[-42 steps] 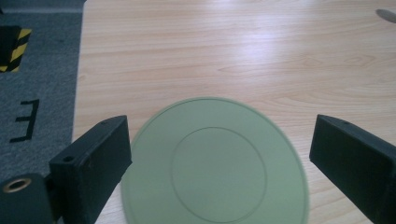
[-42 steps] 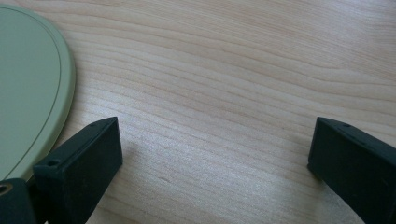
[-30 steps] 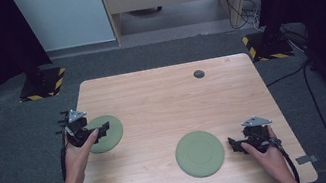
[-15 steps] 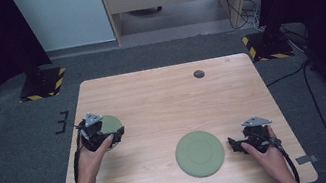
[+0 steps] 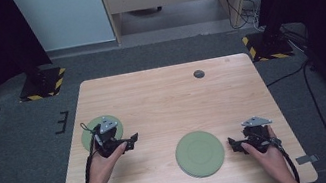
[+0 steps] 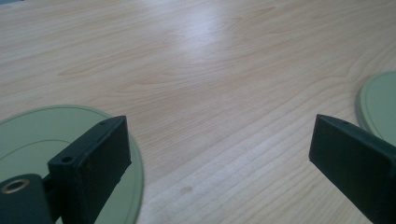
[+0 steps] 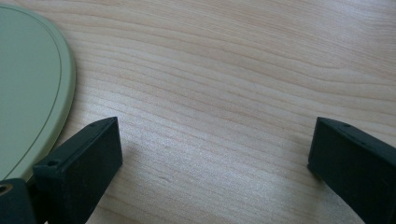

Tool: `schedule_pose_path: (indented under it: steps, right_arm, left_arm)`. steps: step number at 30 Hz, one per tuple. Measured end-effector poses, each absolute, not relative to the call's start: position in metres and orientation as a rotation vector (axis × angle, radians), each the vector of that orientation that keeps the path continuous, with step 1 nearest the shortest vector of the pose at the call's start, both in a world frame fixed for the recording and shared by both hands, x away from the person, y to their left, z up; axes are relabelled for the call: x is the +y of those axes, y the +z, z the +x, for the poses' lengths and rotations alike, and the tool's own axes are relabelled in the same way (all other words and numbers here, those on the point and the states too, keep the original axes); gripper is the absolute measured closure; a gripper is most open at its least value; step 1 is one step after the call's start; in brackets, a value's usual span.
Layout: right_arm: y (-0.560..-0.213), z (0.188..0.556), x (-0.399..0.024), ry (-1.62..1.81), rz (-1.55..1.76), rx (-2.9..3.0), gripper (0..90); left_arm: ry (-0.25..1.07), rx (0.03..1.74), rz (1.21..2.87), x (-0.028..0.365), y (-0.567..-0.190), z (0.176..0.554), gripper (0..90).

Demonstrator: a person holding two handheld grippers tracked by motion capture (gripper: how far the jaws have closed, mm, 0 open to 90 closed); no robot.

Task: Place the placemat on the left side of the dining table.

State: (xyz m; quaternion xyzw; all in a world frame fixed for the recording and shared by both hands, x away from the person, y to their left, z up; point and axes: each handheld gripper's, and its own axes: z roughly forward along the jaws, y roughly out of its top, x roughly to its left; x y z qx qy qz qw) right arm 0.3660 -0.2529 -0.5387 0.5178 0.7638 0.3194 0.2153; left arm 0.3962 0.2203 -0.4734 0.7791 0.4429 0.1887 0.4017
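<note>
A pale wooden counter [image 5: 173, 105] stands on grey carpet, dark curtains at both sides and a light cabinet beyond. Its middle and far half lie bare except for a small dark round disc [image 5: 199, 74] near the far edge. 2 flat round green plates rest on it: one [image 5: 92, 132] near the left edge under the left gripper [image 5: 131, 141], jaws wide; the other [image 5: 199, 153] near the front edge, just beside the right gripper [image 5: 233, 144], jaws wide, empty.
</note>
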Motion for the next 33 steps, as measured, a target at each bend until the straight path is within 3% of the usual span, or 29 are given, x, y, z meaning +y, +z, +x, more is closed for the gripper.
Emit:
schedule_pose_path:
  steps: [14,33]
  right_arm:
    - [-0.539,0.366,-0.253,0.886,1.435,2.118,3.1]
    - [-0.539,0.366,-0.253,0.886,1.435,2.118,3.0]
  left_arm:
    - [0.446,1.053,2.029,0.198,-0.486,0.379,5.0]
    - [0.384,0.962,2.19,0.144,-0.536,0.364,3.1]
